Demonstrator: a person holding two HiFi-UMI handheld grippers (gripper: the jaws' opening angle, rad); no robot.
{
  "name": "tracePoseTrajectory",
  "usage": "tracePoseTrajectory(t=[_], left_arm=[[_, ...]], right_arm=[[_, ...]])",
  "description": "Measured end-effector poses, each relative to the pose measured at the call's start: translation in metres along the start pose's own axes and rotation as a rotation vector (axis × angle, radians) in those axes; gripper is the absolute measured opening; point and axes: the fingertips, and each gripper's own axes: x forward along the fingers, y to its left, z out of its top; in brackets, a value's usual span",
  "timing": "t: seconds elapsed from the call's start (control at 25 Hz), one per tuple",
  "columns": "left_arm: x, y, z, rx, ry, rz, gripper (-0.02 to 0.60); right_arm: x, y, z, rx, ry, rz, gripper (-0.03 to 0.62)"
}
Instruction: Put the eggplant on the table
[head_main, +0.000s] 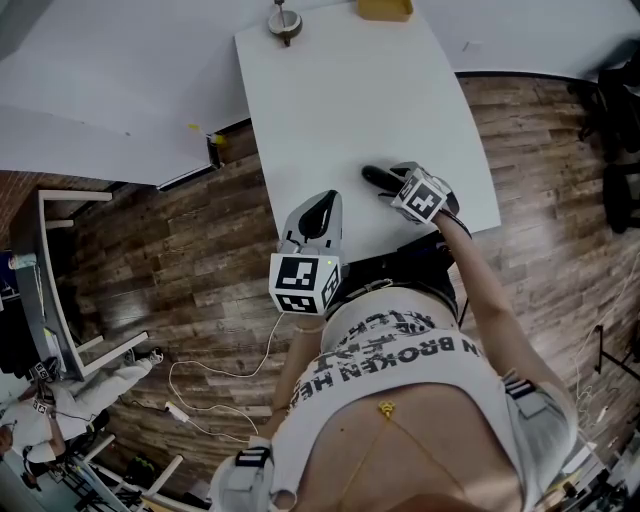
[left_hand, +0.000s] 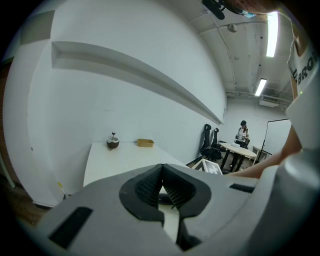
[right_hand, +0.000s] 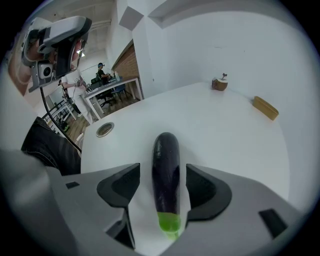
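A dark purple eggplant with a green stem end lies on the white table. My right gripper straddles it, jaws open with a gap on each side of the eggplant, pads off it. In the head view the eggplant pokes out beyond the right gripper near the table's front edge. My left gripper hovers at the front edge of the table, and in its own view the left gripper has its pads together with nothing between them.
A small brown pot and a tan tray stand at the table's far end; the pot and tray also show in the left gripper view. A round cable hole sits near the table corner. Wooden floor, cables and a desk surround it.
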Motion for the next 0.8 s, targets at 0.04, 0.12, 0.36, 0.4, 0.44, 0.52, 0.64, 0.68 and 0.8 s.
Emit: tracePoseTrajectory(t=[0.04,0.12,0.36,0.4,0.44,0.52,0.64,0.68,0.8], left_arm=[[0.0,0.0,0.0,0.0,0.0,-0.001,0.006],[0.0,-0.001,-0.002,0.001,0.001,-0.002,0.006],[0.003,-0.006,-0.004,0.002,0.009,-0.002,0.006],[0.003,-0.006,-0.004,0.002,0.009,-0.003,0.006],[0.003,-0.007,-0.004,0.003,0.008,-0.004,0.006],[0.004,-0.009,-0.005,0.005,0.008,-0.008,0.006],[0.005,-0.012,-0.006,0.009,0.01,-0.018,0.006],[0.006,-0.013,-0.006,0.01,0.01,-0.021,0.006],[0.009,-0.013,-0.006,0.013,0.011,-0.026,0.006]], right_arm=[[-0.001,0.0,0.0,-0.001,-0.003,-0.002,0.26],[-0.003,-0.001,0.002,-0.002,-0.011,-0.004,0.261],[-0.02,-0.003,0.01,-0.01,-0.049,-0.004,0.261],[-0.024,-0.003,0.014,-0.014,-0.06,-0.007,0.261],[-0.029,-0.003,0.017,-0.021,-0.071,-0.013,0.261],[-0.038,-0.004,0.023,-0.041,-0.089,-0.03,0.26],[-0.054,-0.003,0.03,-0.071,-0.126,-0.057,0.233],[-0.061,-0.004,0.032,-0.079,-0.143,-0.073,0.177],[-0.082,-0.006,0.04,-0.082,-0.199,-0.119,0.057]])
